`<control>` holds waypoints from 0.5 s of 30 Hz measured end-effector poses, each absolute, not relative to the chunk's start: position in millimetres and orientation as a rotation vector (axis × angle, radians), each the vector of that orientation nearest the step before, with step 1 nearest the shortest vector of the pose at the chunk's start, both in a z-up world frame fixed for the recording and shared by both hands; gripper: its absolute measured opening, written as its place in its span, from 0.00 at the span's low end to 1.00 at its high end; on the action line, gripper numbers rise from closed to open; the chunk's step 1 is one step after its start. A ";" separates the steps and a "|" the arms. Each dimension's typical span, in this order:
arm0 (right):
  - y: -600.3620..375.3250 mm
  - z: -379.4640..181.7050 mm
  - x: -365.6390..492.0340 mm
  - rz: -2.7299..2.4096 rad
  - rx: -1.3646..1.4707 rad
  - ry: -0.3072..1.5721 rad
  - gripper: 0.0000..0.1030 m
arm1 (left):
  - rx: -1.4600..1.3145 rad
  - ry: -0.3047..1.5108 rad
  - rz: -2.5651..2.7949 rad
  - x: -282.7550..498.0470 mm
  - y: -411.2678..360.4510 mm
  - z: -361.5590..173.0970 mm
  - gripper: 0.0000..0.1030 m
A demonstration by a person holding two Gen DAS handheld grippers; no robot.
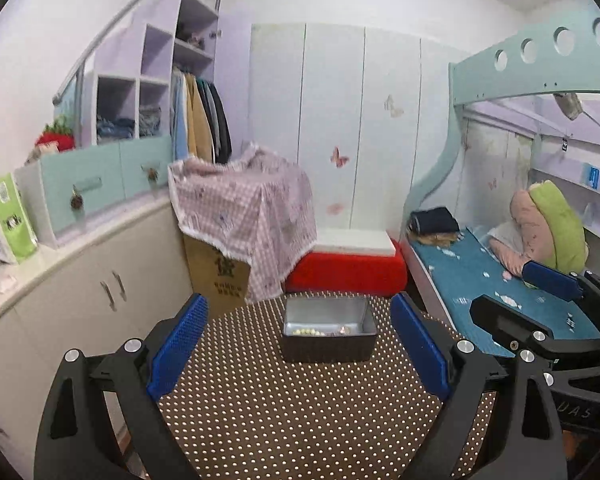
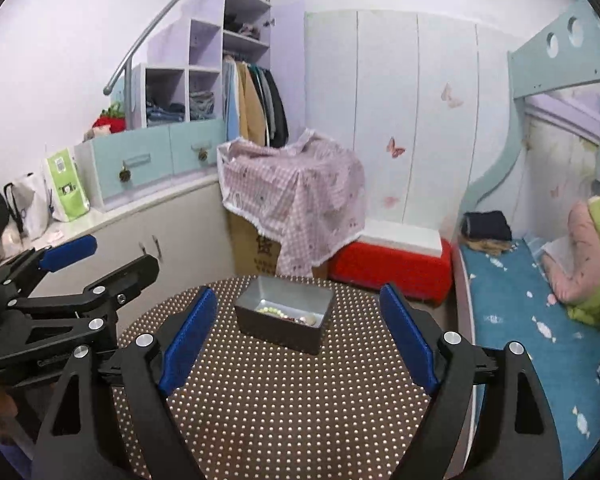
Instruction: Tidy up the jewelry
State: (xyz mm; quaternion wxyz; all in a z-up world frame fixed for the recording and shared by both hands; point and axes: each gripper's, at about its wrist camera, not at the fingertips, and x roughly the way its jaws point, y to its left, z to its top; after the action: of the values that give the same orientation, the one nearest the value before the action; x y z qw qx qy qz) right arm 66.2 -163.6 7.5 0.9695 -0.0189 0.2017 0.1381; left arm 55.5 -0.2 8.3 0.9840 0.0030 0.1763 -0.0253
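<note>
A small dark box point(image 1: 328, 350) point(image 2: 280, 332) with a silvery inside stands at the far side of a round table point(image 1: 300, 420) point(image 2: 300, 400) covered in brown dotted cloth. In the box lie a pale bead bracelet point(image 1: 308, 332) point(image 2: 270, 311) and other small jewelry pieces. My left gripper point(image 1: 300, 304) point(image 2: 123, 253) is open above the table, short of the box, with nothing between its blue pads. My right gripper point(image 2: 298, 292) point(image 1: 502, 286) is open too and empty, level with the left one and to its right.
A bed with a blue sheet point(image 1: 480, 272) runs along the table's right side. Beyond the table stand a red ottoman point(image 1: 348, 272) and a cardboard box under a pink checked cloth point(image 1: 244, 208). A low cabinet point(image 1: 80, 264) lines the left wall.
</note>
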 end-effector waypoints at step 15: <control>-167.3 33.0 4.0 0.209 -0.053 0.241 0.82 | 0.026 0.177 -0.043 0.3 -6.9 25.8 0.87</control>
State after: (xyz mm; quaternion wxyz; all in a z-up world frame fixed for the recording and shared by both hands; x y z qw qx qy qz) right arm 4.0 -167.3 33.0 0.9870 -0.0264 0.1198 0.1041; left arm 0.3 -6.9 25.8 0.9958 0.0131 0.0885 -0.0216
